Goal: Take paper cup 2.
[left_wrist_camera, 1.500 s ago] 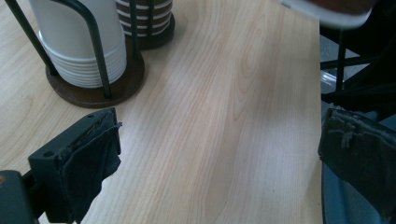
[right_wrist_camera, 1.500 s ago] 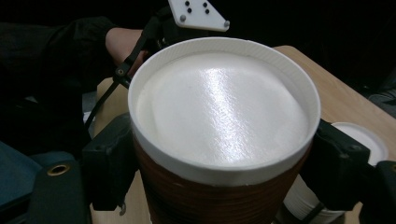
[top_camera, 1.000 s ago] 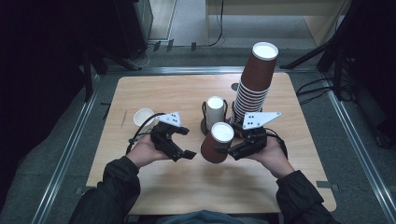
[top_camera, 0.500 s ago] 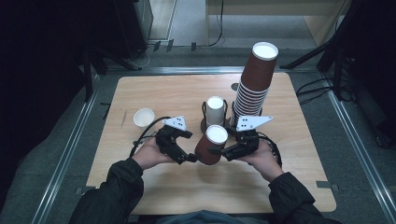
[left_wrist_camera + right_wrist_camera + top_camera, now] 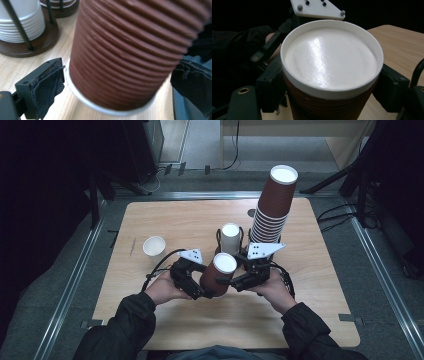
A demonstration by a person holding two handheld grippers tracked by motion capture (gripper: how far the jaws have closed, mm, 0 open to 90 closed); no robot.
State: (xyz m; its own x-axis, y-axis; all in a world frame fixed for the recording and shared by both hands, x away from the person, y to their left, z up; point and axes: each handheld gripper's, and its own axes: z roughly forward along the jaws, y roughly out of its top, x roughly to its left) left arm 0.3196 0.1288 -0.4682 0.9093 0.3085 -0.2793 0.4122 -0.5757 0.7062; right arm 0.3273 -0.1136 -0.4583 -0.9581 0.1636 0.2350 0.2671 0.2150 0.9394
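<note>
Obstacles: tall brown cup stack (image 5: 272,210) and white cup rack (image 5: 230,237) stand just behind both claws, blocking forward reach. Lone white cup (image 5: 154,246) sits near left. Tabletop (image 5: 165,220) far-left and near edge open.

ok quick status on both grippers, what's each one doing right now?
Left gripper: open, jaws either side of the brown cup, not clamped.
Right gripper: shut on the brown cup, a jaw on each side under the rim.

I see one brown ribbed paper cup (image 5: 218,274), upside down, white base up, tilted, held above the table (image 5: 175,220) near its front middle, between both grippers. White rim at its lower end.
</note>
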